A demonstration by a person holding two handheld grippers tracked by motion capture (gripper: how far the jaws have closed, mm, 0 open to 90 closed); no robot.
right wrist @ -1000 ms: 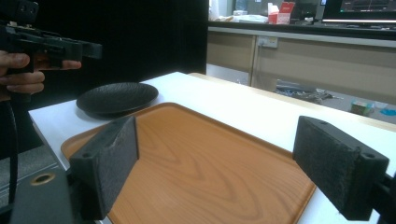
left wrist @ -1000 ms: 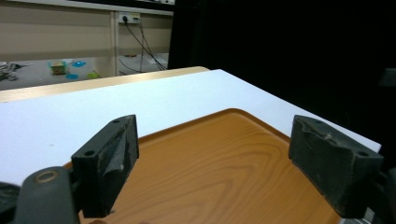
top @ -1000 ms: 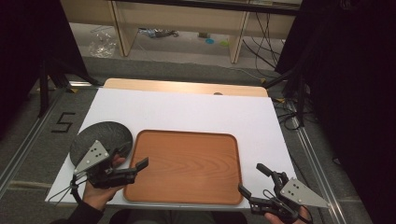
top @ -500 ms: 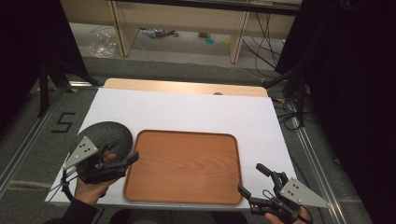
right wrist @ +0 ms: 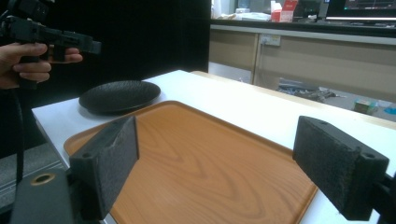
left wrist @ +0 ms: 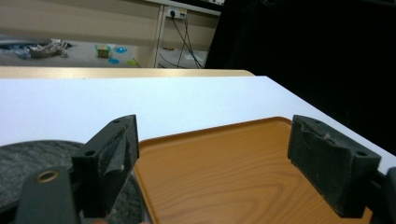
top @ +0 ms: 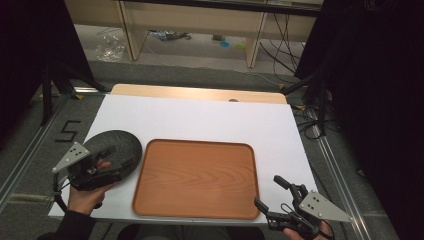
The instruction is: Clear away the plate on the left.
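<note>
High view shows my left gripper point(top: 117, 162) held over the round, dark, rough-textured plate point(top: 122, 145), which lies on the white table sheet point(top: 200, 120) just left of the rounded rectangular wooden tray point(top: 197, 177). My left hand point(top: 90, 192) comes up from the bottom left edge, wrapped around the gripper's handle, with the grey three-cornered plate tilted up and to the left. The jaws point right and slightly forward, toward the tray's near left corner. In the left gripper view they stand wide apart with nothing between them: the left one sits over the plate's edge, the right one over the tray's wood grain. I cannot tell whether the gripper touches the plate or hangs just above it.

My right gripper point(top: 270, 195) sits low at the bottom right of the table, beside the tray's near right corner, jaws aimed left and forward across the tray. My right hand point(top: 305, 231) is barely in frame under it. The right gripper view shows these jaws spread wide too, gripping nothing, with the tray lying bare beyond them and the dark plate farther off at its far corner, my left hand raised behind it.
</note>
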